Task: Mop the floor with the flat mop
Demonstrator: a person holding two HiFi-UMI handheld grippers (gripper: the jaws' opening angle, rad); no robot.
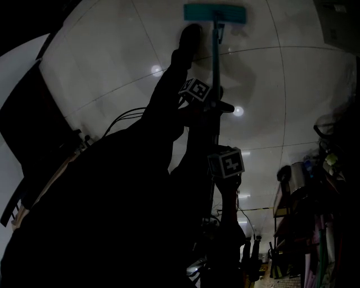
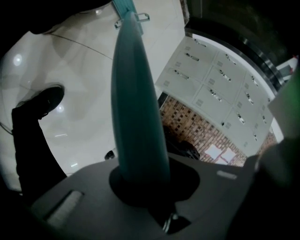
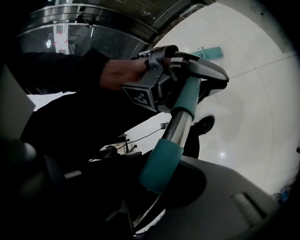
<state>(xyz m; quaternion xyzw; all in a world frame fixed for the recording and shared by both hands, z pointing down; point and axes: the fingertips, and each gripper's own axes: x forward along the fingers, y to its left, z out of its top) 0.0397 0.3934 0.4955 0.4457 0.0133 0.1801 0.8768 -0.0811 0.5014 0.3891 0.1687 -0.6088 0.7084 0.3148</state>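
Tools first: our right tool (image 3: 164,187) is clamped round the teal sleeve (image 3: 159,161) at the near end of the pole (image 3: 180,124). Our left tool (image 2: 140,185) is closed round a teal section farther down it, so both hold it. Between them a bare metal stretch shows. We judge it smoother and likelier to slip than the teal parts, so those are where to hold. The pole looks stiff and light, and two holds set apart should steer it well. Beyond, it runs to the mop head (image 1: 215,12), which lies flat on the pale tiled floor (image 1: 281,84), well ahead of us. The joint (image 2: 133,18) at the head probably swivels, so twisting could flip the pad. Steady downward pressure should keep it flat.
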